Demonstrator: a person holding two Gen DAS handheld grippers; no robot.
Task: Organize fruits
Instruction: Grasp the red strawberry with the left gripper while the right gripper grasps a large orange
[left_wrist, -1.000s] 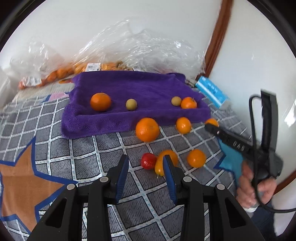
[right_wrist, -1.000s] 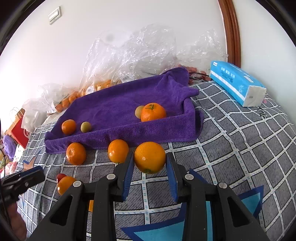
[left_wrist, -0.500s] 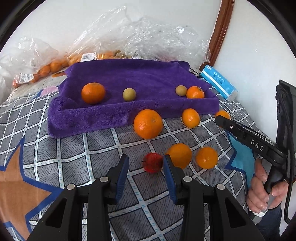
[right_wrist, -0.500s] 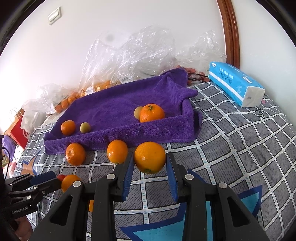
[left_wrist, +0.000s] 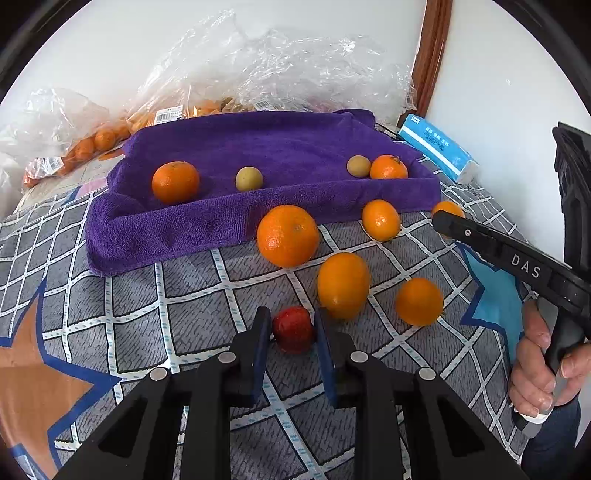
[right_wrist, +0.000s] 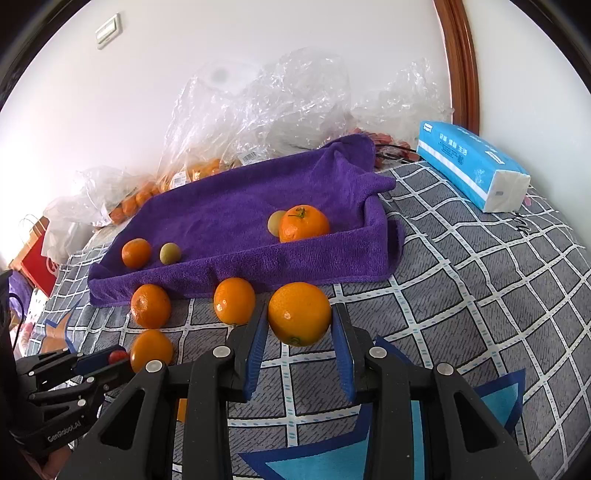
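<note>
Left tool (left_wrist: 289, 334): the two blue pads bracket a small red fruit (left_wrist: 293, 328) lying on the checked bed cover (left_wrist: 192, 295). Pads look to be at or just off its sides; cannot tell if they are pressing yet. An oval orange fruit (left_wrist: 343, 284) sits just beside the right pad, close enough to get nudged.

Right tool (right_wrist: 299, 334): pads stand either side of a large orange (right_wrist: 299, 313), a sliver of gap visible at each pad, so released rather than clenched, as far as I can judge. The orange rests on the bed cover just in front of the purple towel's (right_wrist: 240, 218) folded front edge. A smaller orange (right_wrist: 234, 301) lies just left of the left pad.

Handling, judged:
- Red fruit: small, glossy, probably soft-skinned and light. Slippery under a hard squeeze; could bruise or pop out. Take it across its widest part, pads level, gentle closing.
- Large orange: firm, dimpled rind, heavier, grips well. Round, so it rolls on the soft bedding if pushed off-centre. Hold across the equator, not near the top.

Already on the towel: an orange with stem (right_wrist: 303, 223) touching a pale yellowish fruit (right_wrist: 275, 222), plus another orange (right_wrist: 136, 252) and a second pale fruit (right_wrist: 170, 253) further left.
</note>
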